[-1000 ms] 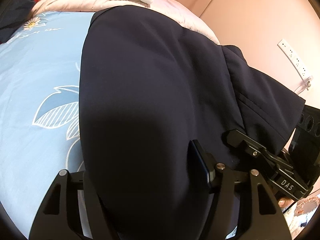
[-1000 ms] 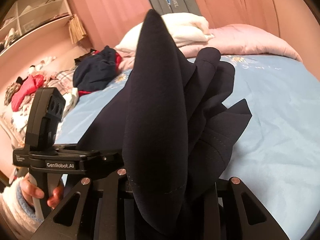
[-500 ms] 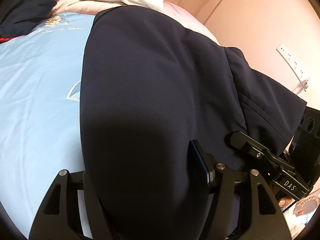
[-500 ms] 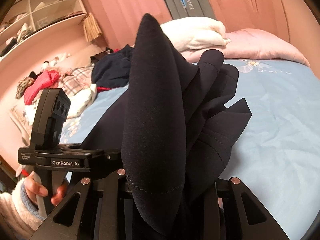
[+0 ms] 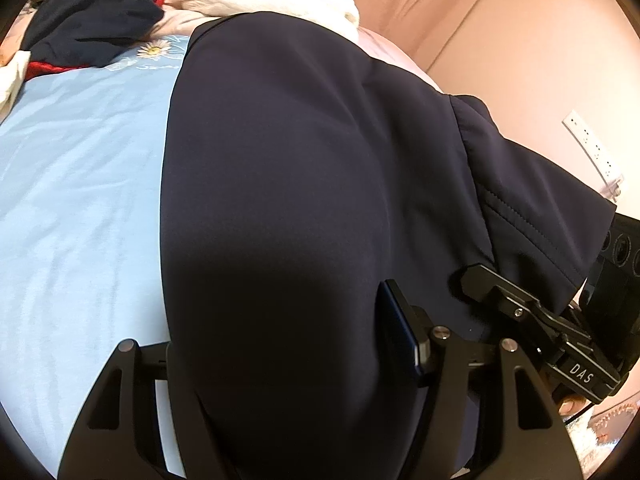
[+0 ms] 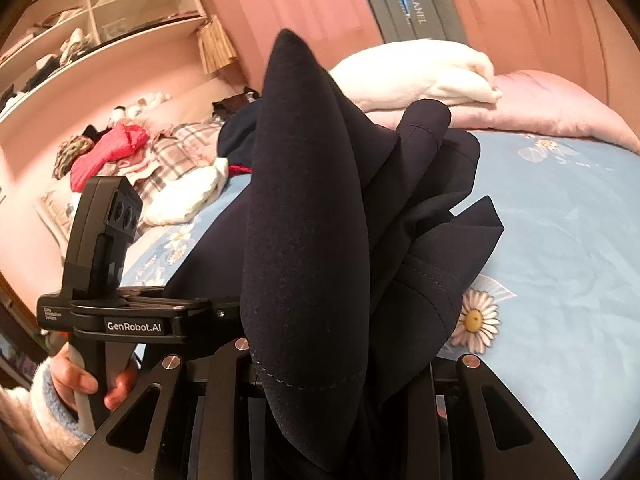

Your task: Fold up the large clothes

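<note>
Pink walls and pink curtains surround a bed with a light blue sheet printed with daisies, and a white blanket lies folded on a pink quilt at its far end. Compared with a second ago, both views have slid sideways over the bed: the pile of loose clothes by the shelves now shows more fully, while the navy garment keeps the same shape between the two tools. I judge that the garment is being carried across the bed as one piece, so the fold is not laid down yet. The left gripper is clamped on a thick bundle of the navy cloth, which bulges over its fingers and stretches toward the other tool. The right gripper pinches several gathered layers with a hem seam, with its fingers closer together, and the cloth stands up in a peak above them. Both tools point forward and down at the bed, side by side. A hand in a fluffy sleeve grips the handle of the left tool.
</note>
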`<action>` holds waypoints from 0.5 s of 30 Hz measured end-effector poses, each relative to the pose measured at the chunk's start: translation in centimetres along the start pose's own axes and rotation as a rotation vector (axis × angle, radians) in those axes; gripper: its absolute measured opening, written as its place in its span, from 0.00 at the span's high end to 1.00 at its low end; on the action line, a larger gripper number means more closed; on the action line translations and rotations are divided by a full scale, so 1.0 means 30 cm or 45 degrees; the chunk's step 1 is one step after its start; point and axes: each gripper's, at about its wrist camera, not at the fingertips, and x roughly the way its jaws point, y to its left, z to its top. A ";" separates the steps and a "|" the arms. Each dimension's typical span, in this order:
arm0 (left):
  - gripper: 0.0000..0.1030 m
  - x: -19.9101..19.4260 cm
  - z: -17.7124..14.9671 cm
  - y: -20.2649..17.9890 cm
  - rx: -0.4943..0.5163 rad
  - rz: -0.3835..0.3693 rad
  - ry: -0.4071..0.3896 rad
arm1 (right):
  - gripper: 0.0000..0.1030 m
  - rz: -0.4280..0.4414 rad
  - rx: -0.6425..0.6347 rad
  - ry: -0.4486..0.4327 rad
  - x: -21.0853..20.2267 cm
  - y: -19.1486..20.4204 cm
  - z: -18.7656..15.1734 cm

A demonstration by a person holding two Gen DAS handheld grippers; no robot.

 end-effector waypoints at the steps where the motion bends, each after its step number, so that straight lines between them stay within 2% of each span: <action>1: 0.37 -0.008 0.004 0.012 -0.006 0.005 -0.006 | 0.69 0.006 -0.003 -0.001 0.004 0.011 0.000; 15: 0.37 -0.052 0.058 0.093 -0.039 0.067 -0.079 | 0.69 0.060 -0.057 -0.010 0.111 0.074 0.065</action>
